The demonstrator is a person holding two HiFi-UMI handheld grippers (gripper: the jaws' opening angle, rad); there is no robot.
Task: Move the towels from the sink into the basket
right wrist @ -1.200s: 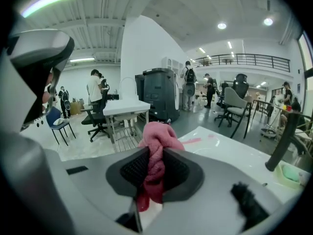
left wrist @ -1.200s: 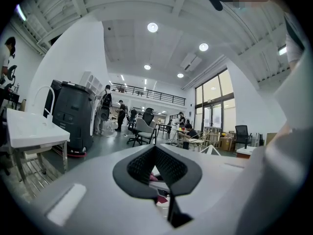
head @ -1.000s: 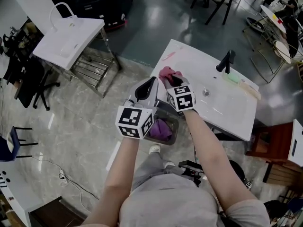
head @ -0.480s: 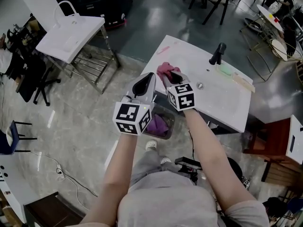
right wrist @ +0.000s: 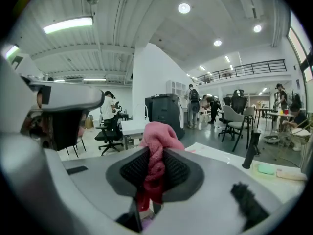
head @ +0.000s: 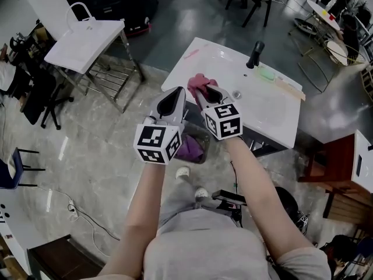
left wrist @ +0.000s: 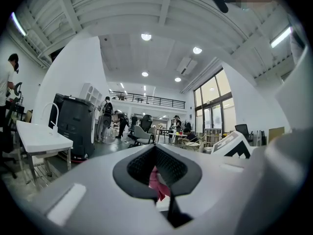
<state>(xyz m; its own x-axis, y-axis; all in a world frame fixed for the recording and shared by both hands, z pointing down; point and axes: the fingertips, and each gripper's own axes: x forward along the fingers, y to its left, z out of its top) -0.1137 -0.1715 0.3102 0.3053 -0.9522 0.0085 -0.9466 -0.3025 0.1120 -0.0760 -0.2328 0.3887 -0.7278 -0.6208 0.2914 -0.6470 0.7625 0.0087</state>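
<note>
**Q:** Where is the pink towel (head: pixel 200 81)?

**A:** It is clamped in the right hand-held gripper (right wrist: pixel 155 173), over the edge of the sink (head: pixel 262 107) and not yet above the basket (head: pixel 204 147). The left hand-held gripper (left wrist: pixel 156 169) has its jaws nearly together. A pink sliver shows in the slit, but I cannot tell if it is pinched.

**Q:** What is the hazard?

**A:** Only a fold is gripped, so a hasty swing could drop the towel on the floor.

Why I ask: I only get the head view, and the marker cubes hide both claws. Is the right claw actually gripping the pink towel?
Observer: Yes. In the right gripper view the right claw has its pads pinching the pink towel, which bunches up above them.
Operator: And the left claw?
Observer: In its own view the left claw has its jaws close together, with a pink strip in the gap; gripped or merely behind, I can't tell.
</note>
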